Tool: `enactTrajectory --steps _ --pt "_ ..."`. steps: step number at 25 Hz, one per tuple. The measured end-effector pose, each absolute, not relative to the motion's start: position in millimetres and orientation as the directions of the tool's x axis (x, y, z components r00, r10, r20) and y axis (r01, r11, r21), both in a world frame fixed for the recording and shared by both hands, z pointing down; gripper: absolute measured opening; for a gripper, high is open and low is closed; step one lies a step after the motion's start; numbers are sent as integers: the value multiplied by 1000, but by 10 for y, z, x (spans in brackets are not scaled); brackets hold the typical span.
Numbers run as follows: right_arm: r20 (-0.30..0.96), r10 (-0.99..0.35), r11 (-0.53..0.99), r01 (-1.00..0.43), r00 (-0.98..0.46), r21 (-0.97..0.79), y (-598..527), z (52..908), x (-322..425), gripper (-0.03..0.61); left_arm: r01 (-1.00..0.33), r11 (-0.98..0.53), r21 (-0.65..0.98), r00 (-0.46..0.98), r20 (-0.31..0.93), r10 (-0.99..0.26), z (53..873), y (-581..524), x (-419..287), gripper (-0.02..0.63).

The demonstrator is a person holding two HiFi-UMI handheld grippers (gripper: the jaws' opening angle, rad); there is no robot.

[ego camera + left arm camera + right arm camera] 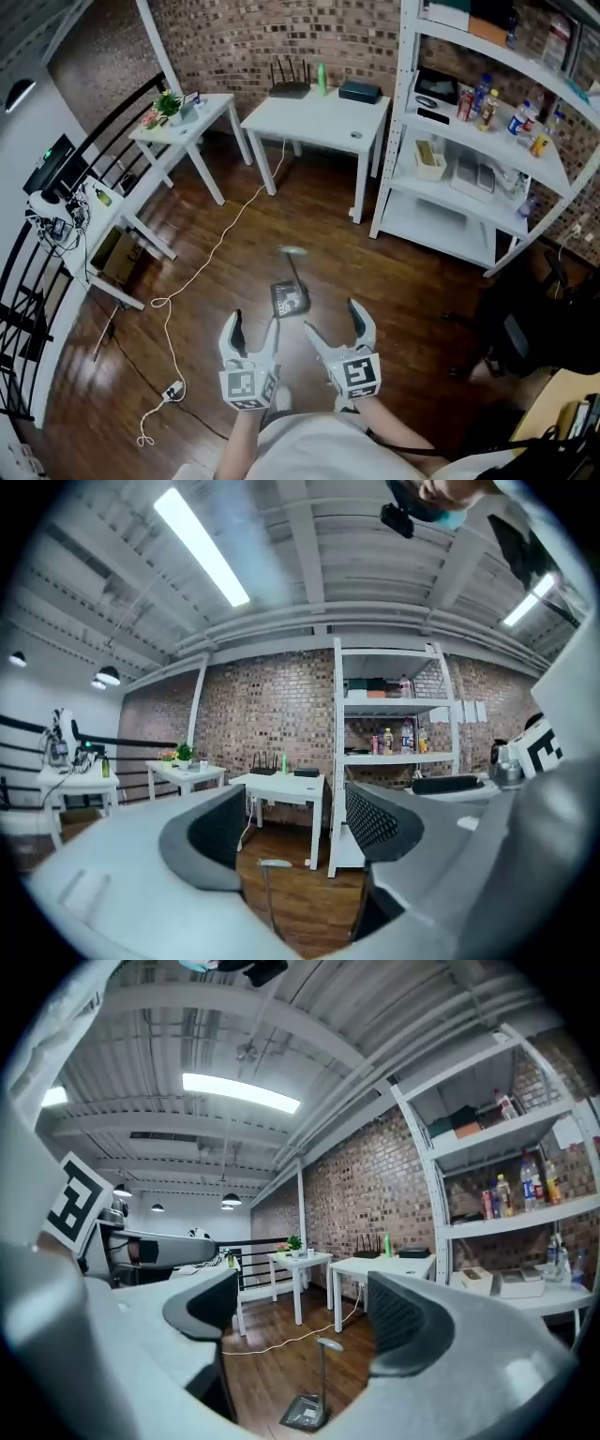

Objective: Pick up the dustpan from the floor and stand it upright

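The dustpan [290, 299] stands upright on the wooden floor, its thin handle [292, 253] rising to a grey grip. It stands free, with neither gripper touching it. My left gripper [253, 328] is held just short of it on the left, open, with nothing between its pads. My right gripper [336, 323] is just short of it on the right, wide open and empty too. In the left gripper view the handle [268, 892] shows low between the open jaws of the left gripper [295, 827]. Through the jaws of the right gripper [305, 1316], the right gripper view takes in the whole dustpan [307, 1414] on the floor ahead.
Two white tables [319, 114] [187, 117] stand against the brick wall. A white shelf rack [487, 159] with bottles fills the right. A white cable [211, 258] runs across the floor to a power strip [172, 392]. A black railing [37, 281] and a desk are on the left, a dark chair [525, 323] on the right.
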State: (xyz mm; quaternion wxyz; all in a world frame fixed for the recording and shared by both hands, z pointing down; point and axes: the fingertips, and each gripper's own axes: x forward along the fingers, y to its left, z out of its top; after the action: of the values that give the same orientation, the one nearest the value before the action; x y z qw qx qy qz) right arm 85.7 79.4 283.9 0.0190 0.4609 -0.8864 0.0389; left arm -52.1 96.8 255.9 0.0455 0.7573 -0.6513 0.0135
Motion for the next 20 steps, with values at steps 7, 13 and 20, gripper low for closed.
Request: enactTrajectory --steps 7,13,20 --pt "31 -846 533 -846 -532 10 872 2381 918 405 -988 -149 43 148 -30 -989 2163 1062 -608 336" --pt "33 -854 521 -853 -520 31 945 2357 672 403 -983 -182 5 182 -35 -983 2262 1307 -601 336" --pt "48 -871 491 -870 -489 52 1025 2336 406 402 -992 -120 -26 122 -67 -990 2123 1435 -1171 336"
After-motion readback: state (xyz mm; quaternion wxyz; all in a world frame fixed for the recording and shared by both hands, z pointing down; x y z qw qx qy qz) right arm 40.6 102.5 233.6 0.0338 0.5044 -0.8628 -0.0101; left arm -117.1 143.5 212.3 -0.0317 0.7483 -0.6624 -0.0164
